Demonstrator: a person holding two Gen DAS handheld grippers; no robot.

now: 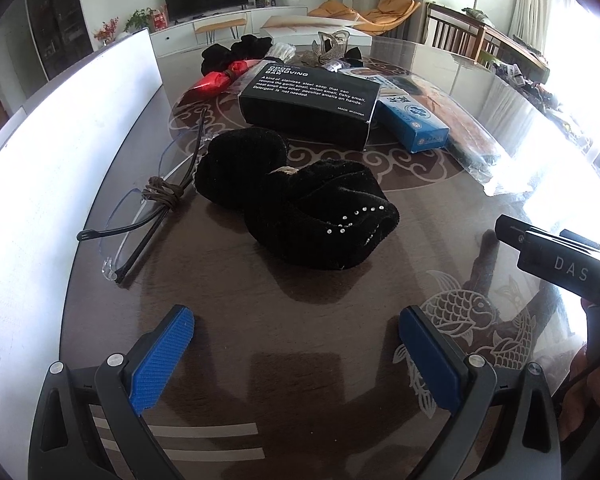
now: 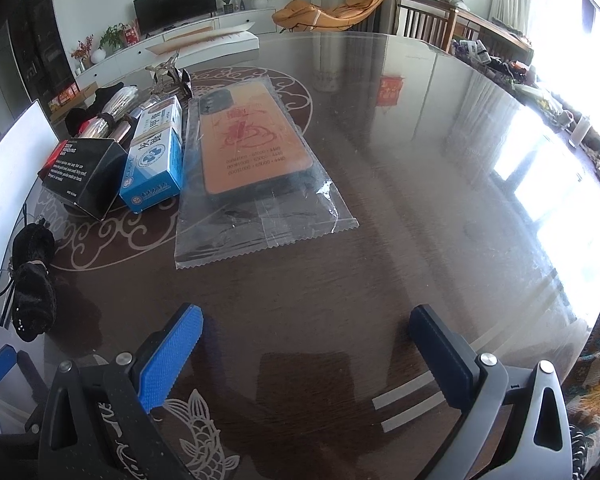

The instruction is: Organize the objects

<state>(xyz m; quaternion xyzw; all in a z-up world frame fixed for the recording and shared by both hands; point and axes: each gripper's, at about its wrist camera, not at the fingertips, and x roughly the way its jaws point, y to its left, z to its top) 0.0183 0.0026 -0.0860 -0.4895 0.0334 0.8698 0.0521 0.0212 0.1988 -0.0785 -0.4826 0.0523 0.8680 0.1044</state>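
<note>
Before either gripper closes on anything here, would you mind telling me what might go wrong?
The rimless glasses lie right beside the black velvet bow, so the open left gripper, reaching for the bow, might snag or drag them.

The phone case in its clear sleeve lies flat on the glossy table; the open right gripper may struggle to get under it and could just push it along.

Black velvet bow [image 1: 300, 204] lies beside folded glasses [image 1: 148, 208], before boxes [image 1: 312, 102].
</note>
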